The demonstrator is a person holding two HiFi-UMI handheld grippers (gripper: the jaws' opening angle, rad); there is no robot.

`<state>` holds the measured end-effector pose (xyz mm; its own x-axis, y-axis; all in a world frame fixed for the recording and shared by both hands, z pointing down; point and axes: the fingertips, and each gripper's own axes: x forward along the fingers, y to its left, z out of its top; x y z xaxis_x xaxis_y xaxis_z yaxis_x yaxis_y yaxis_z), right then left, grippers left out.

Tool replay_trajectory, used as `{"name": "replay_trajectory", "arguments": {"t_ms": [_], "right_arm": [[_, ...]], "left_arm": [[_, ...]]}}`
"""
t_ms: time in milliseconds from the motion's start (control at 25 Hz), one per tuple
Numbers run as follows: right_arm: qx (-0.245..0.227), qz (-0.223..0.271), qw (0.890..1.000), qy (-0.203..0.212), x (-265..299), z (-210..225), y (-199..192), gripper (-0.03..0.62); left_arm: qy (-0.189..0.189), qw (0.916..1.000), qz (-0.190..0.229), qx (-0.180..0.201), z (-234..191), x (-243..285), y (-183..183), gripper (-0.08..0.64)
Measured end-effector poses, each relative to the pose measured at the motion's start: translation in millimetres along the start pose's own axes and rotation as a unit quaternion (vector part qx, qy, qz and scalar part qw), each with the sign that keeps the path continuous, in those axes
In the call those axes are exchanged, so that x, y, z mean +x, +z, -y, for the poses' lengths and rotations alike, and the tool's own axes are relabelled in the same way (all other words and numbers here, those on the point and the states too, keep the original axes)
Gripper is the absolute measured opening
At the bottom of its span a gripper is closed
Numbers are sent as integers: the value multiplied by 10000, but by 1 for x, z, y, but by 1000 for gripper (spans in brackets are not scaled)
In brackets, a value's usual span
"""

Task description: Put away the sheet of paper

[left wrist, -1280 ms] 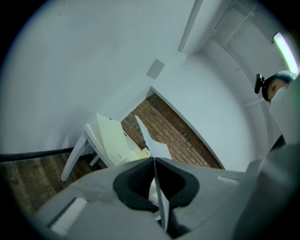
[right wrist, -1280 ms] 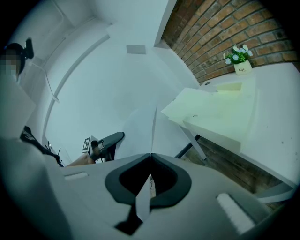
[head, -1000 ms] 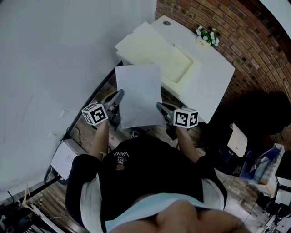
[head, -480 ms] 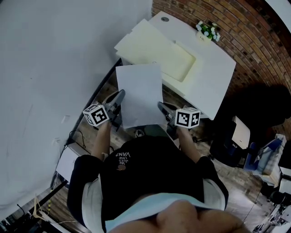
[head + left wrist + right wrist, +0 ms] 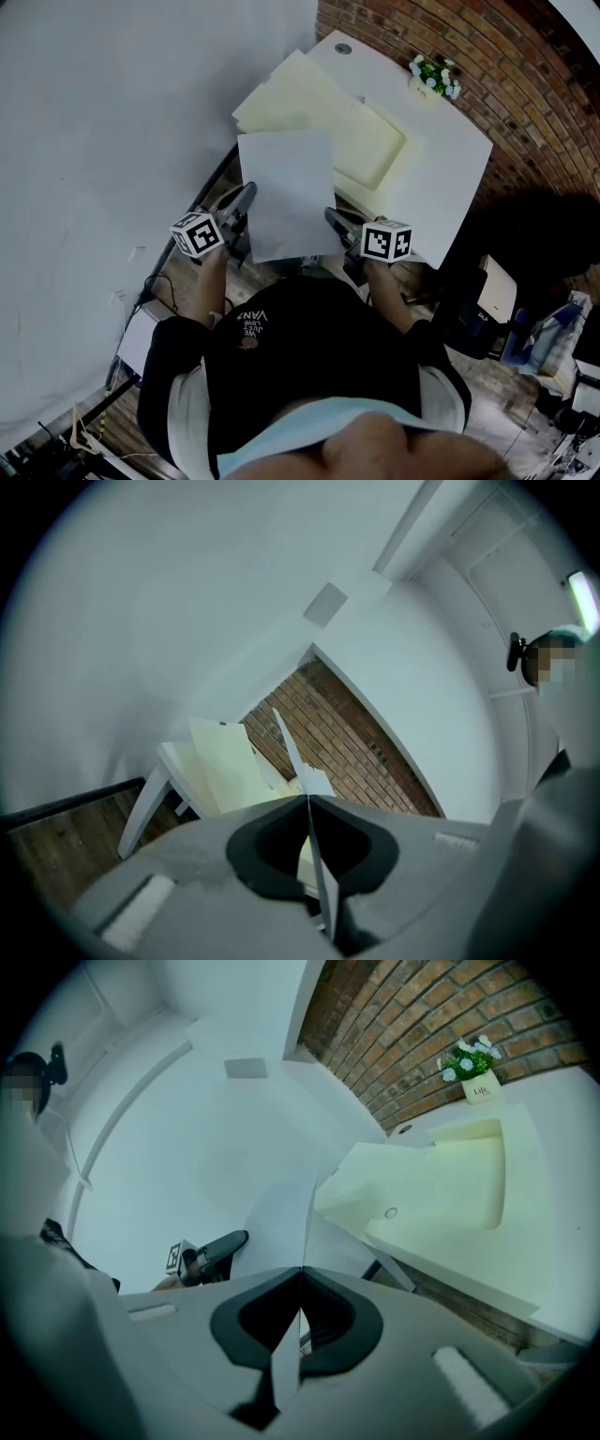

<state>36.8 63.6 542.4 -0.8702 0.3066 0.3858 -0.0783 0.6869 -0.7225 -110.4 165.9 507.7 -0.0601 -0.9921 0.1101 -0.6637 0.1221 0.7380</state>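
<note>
- Head view, nearest first: the person's black shirt (image 5: 309,356) sits behind both pairs of fingers, and the forearms reach forward to the marker cubes.
- Left gripper (image 5: 246,199): the left gripper view shows its fingers pressed together on the left edge of the sheet of paper (image 5: 286,192). The sheet runs edge-on through the closed gap.
- Right gripper (image 5: 330,218): the right gripper view shows its fingers likewise closed flat on the sheet's right edge.
- The sheet spans the space between the two pairs of fingers. It is held up in the air, roughly flat, and stretches away beyond the fingertips.
- Below the fingers lies the wood floor (image 5: 248,272). Outside the left fingers, a pale box (image 5: 136,328) sits on the floor beside the white wall (image 5: 112,122).
- Just beyond the fingertips, the sheet's far end overlaps the near edge of the white desk (image 5: 450,178).
- On the desk, straight ahead of the fingers, a cream tray (image 5: 370,141) and a flat cream board (image 5: 291,94) take up most of the near side. They lie directly ahead of the sheet.
- Farther off, beyond the right fingers, a small pot of flowers (image 5: 431,75) stands at the desk's back edge against the brick wall (image 5: 534,94).
</note>
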Motion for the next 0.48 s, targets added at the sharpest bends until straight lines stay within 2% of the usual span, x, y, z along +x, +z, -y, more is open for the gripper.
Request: {"name": "replay_trajectory", "arguments": {"t_ms": [480], "right_arm": [[50,80,9999,72,7,50,54,0]], "left_arm": [[-32,9998,-131,127,-10,79,21,0]]}}
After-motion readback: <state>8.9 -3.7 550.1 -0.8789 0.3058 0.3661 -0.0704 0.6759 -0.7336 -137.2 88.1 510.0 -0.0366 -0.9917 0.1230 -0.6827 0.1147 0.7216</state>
